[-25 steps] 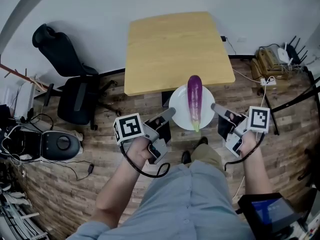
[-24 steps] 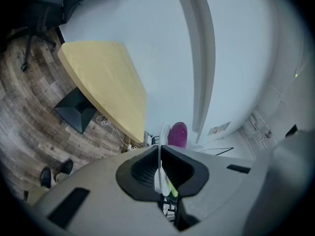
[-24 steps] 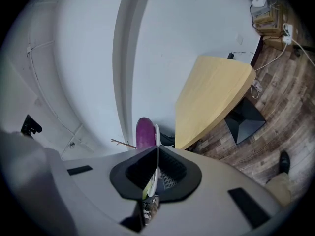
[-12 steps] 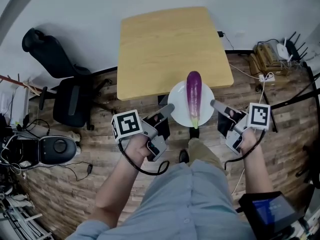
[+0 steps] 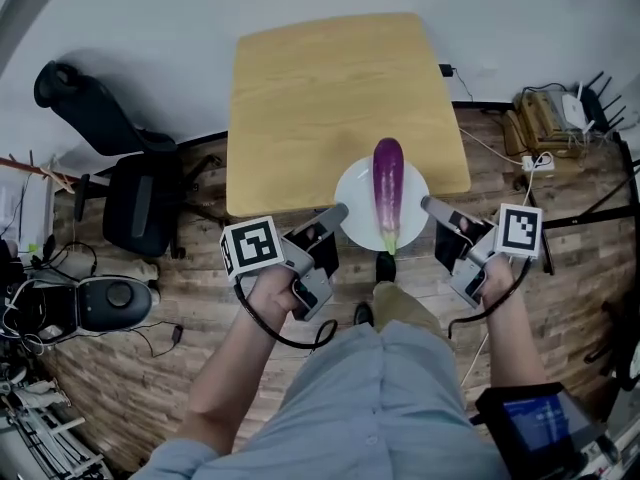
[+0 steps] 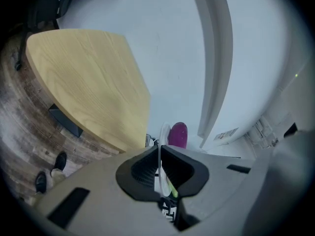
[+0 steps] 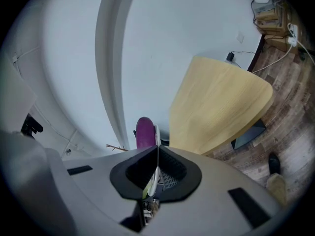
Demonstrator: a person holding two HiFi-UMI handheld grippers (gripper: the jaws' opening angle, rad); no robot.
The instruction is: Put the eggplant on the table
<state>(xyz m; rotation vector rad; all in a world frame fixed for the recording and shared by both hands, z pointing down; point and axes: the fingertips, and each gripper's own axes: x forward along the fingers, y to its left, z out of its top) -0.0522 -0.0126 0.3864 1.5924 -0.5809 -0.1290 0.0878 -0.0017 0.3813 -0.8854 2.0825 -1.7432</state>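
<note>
A purple eggplant (image 5: 387,190) with a green stem lies lengthwise on a white plate (image 5: 352,208). The plate hangs in the air over the near edge of the wooden table (image 5: 330,98). My left gripper (image 5: 343,210) is shut on the plate's left rim, and my right gripper (image 5: 425,205) is shut on its right rim. In the left gripper view the plate rim (image 6: 161,136) runs edge-on between the pads, with the eggplant (image 6: 177,134) behind it. The right gripper view shows the same: rim (image 7: 156,134) pinched, eggplant (image 7: 144,132) beyond, table (image 7: 221,107) to the right.
A black office chair (image 5: 130,188) stands left of the table on the wood-plank floor. A round grey device (image 5: 110,298) and cables lie at the far left. Boxes, a router and a power strip (image 5: 545,118) sit at the right by the white wall.
Both grippers have carried the plate with the eggplant forward toward the table. The plate now overlaps the table's near edge instead of hanging over the floor.
</note>
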